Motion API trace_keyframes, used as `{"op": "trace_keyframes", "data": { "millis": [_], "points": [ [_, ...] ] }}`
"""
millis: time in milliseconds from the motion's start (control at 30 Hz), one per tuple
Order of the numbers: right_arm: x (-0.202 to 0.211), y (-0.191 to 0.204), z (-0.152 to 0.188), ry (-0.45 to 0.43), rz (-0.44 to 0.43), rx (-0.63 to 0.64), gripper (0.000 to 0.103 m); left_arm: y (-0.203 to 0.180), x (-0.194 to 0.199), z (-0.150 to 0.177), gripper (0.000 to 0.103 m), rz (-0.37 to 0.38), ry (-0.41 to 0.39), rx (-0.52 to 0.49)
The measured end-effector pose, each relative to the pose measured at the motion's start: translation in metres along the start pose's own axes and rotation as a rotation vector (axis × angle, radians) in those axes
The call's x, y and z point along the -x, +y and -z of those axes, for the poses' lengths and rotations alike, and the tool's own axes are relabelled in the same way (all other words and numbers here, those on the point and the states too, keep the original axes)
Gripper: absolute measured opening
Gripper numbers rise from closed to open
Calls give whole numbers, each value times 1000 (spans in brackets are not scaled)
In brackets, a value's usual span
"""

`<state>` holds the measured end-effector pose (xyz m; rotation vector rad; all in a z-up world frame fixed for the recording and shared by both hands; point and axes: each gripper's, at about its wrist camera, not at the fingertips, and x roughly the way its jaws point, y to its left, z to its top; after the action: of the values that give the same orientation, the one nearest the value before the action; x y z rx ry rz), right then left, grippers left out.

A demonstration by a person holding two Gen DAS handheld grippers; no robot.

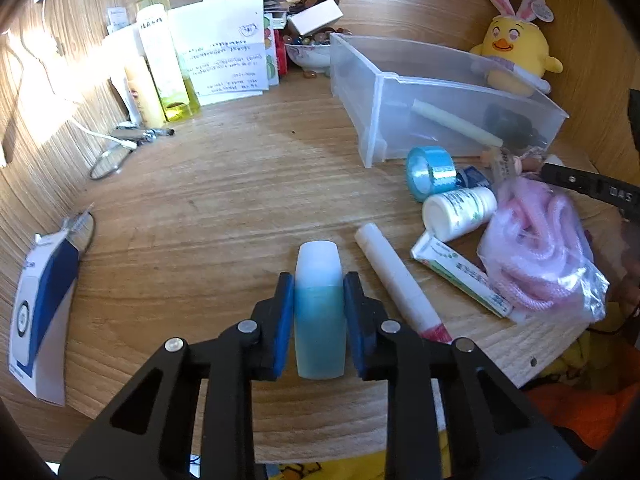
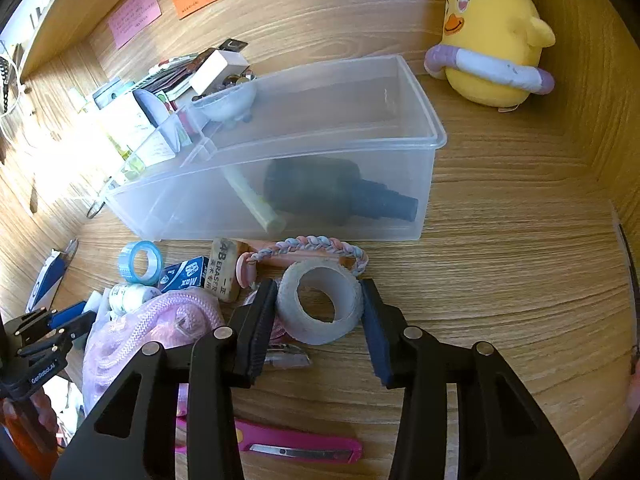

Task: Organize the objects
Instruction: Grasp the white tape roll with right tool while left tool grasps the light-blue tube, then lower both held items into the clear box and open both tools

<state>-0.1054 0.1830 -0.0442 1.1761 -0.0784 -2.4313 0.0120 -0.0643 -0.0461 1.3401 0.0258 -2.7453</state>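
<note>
Bottle point(image 1: 320, 308) and left gripper point(image 1: 320, 312) are already lined up: the small bottle lies on the wooden desk point(image 1: 208, 208) squarely between the two blue pads, its long axis running straight ahead along the fingers, pale cap end pointing away. The pads are seen pressed against its sides, so the left jaws are judged closed on it. It is a rounded, translucent thing, blue liquid filling the nearer part and a frosted white top beyond. The clear plastic bin point(image 1: 400, 92) lies ahead and to the right of it, well apart, with a white tube point(image 1: 396, 276) just beside the bottle on the right.

On the other side, the right gripper point(image 2: 320, 312) is set around a roll of clear tape point(image 2: 320, 304), which rests tilted on the desk with its hole facing the camera. Both pads appear to touch the roll's outer wall, and a grip is judged to be made, though how firmly cannot be told. The clear plastic bin point(image 2: 280, 152) stands directly ahead of this roll, near, already holding a dark bottle and a pale stick. The right hand is therefore judged the nearer to the bin.
</note>
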Motion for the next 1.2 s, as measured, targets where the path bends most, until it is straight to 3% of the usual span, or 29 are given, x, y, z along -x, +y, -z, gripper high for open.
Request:
{"op": "trace_keyframes", "data": {
  "millis": [267, 533, 733, 867, 1200],
  "points": [
    [20, 6, -3, -60, -35, 2, 38, -4, 27, -32, 25, 21, -134, -1],
    [40, 11, -26, -157, -41, 48, 38, -22, 42, -63, 25, 53, -249, -23],
    [48, 20, -50, -233, 2, 101, 38, -32, 40, -93, 25, 96, -306, -41],
    [43, 25, -69, -248, 23, 127, 38, -35, 28, -112, 25, 142, -302, -26],
    [-3, 29, -85, -130, 24, 179, 38, -46, -12, -141, 25, 201, -218, -34]
  ]
}}
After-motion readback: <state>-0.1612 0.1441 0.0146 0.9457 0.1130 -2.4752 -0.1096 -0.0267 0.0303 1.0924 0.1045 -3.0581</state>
